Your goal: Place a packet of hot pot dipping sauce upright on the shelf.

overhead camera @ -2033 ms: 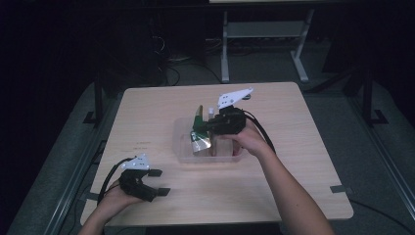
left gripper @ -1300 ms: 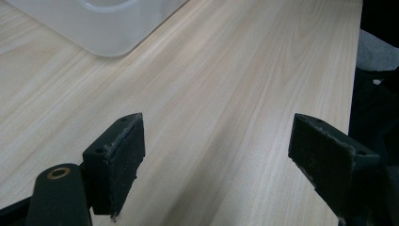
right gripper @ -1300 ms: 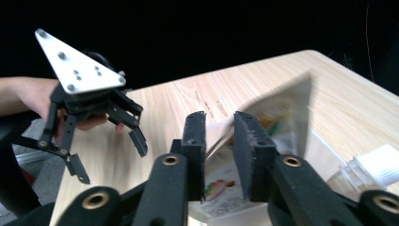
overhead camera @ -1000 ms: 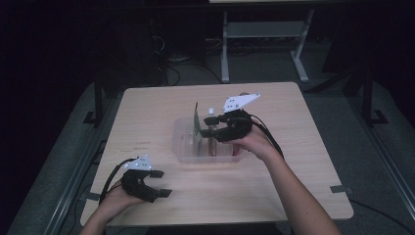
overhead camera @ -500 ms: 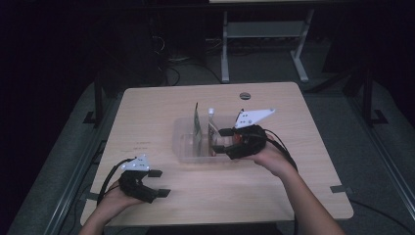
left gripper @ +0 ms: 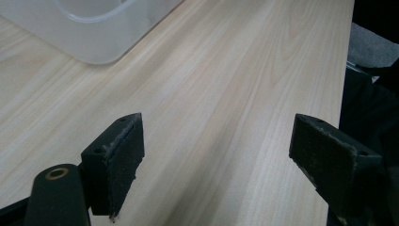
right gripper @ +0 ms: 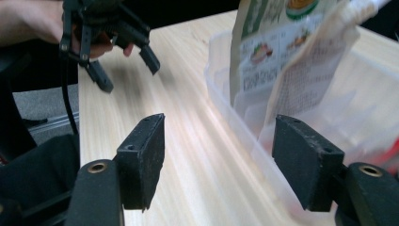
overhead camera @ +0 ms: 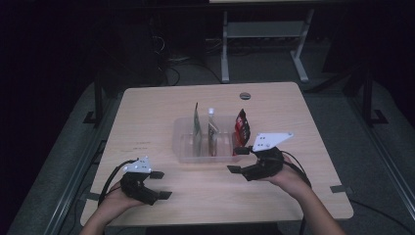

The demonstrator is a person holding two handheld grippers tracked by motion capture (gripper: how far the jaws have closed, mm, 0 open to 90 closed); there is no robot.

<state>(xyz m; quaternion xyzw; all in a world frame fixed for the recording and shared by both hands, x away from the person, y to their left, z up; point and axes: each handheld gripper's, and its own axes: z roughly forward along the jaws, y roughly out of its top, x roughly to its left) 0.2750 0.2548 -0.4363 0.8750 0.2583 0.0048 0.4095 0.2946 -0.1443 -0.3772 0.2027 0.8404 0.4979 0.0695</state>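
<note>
**A:** While the left gripper sits on the table near the front left corner, are its jaws apart?

**B:** Yep, wide apart, nothing between them. Next comes the clear bin mid-table, three packets standing in it.

**A:** And the right gripper?

**B:** Just beside the bin's front right corner. Jaws have just been opening, nothing between them.

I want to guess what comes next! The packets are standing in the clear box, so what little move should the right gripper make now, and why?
Probably ease the right gripper a little further from the clear box. Its jaws have just been opening, with nothing between them, and the three packets, green, pale and red, already stand upright inside. The table shows nothing else to pick up.
</note>
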